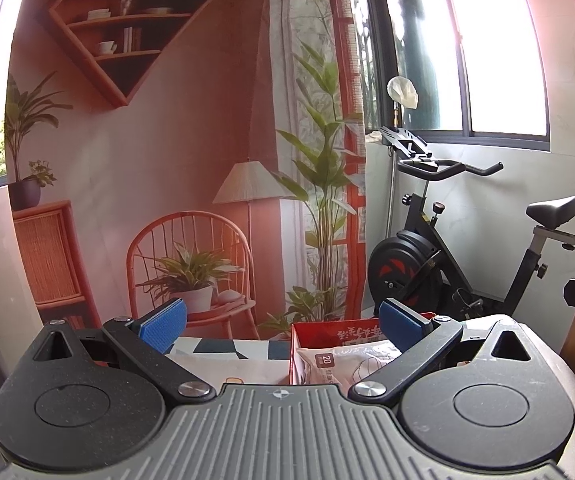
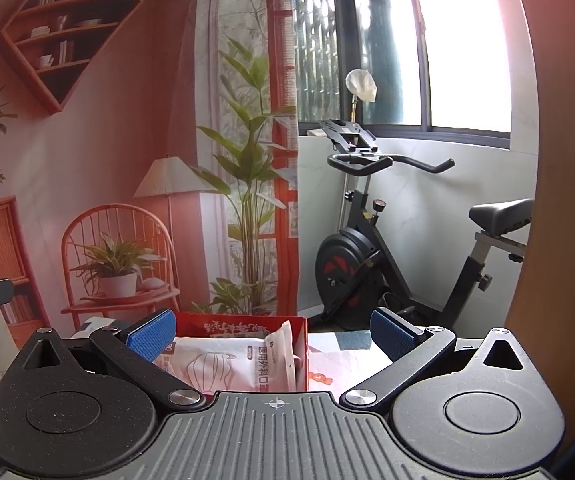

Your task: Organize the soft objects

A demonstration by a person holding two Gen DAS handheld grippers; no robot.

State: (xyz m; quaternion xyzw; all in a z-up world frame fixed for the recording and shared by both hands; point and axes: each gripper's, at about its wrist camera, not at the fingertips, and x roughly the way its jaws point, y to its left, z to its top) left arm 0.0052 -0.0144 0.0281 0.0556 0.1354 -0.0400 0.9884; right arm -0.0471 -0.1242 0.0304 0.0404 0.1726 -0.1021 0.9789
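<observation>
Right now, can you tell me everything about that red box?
The red box looks like cardboard, open on top, with white printed characters on its far inner wall. It stands upright on a patterned cloth. White plastic packets are stuffed inside it, one poking above the rim. Neither gripper touches it.

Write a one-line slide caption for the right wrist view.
Open right gripper faces a red box holding white mask packets, exercise bike behind.

glossy plastic packets (image 2: 231, 364) in red cardboard box (image 2: 243, 325).
</observation>
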